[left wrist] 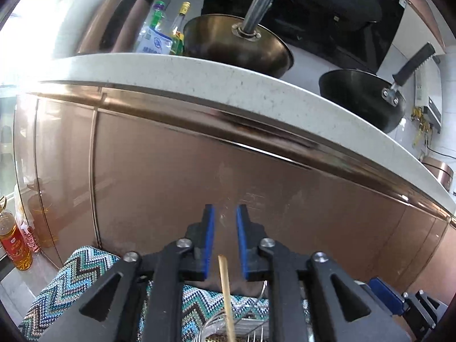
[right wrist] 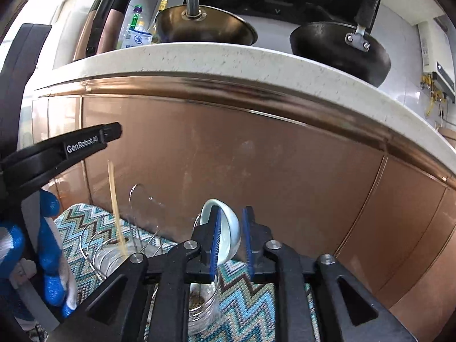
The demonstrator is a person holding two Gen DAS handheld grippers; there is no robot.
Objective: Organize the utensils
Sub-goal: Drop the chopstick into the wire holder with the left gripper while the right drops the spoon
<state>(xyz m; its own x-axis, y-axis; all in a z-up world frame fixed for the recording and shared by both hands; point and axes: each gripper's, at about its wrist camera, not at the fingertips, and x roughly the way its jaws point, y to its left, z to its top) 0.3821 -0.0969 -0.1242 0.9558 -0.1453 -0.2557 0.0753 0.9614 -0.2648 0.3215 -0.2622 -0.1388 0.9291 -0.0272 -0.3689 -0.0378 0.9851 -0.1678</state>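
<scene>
My left gripper [left wrist: 225, 213] is open and empty, above a wooden chopstick [left wrist: 226, 296] that stands upright in a wire rack [left wrist: 250, 327] on a zigzag cloth [left wrist: 71, 279]. In the right wrist view the chopstick [right wrist: 115, 208] stands in a clear ribbed glass [right wrist: 109, 259] inside the rack [right wrist: 91, 242], below the left gripper's finger [right wrist: 85, 142]. My right gripper [right wrist: 231, 213] is open; a white ceramic spoon [right wrist: 225, 233] stands bowl-up in another clear glass [right wrist: 203, 305], touching the left pad.
A copper cabinet front [left wrist: 199, 185] fills the view under a white speckled counter [left wrist: 199, 77]. On it stand a brass wok [left wrist: 236, 42], a black pan [left wrist: 362, 97] and bottles [left wrist: 155, 28]. An oil bottle [left wrist: 14, 245] stands on the floor at left.
</scene>
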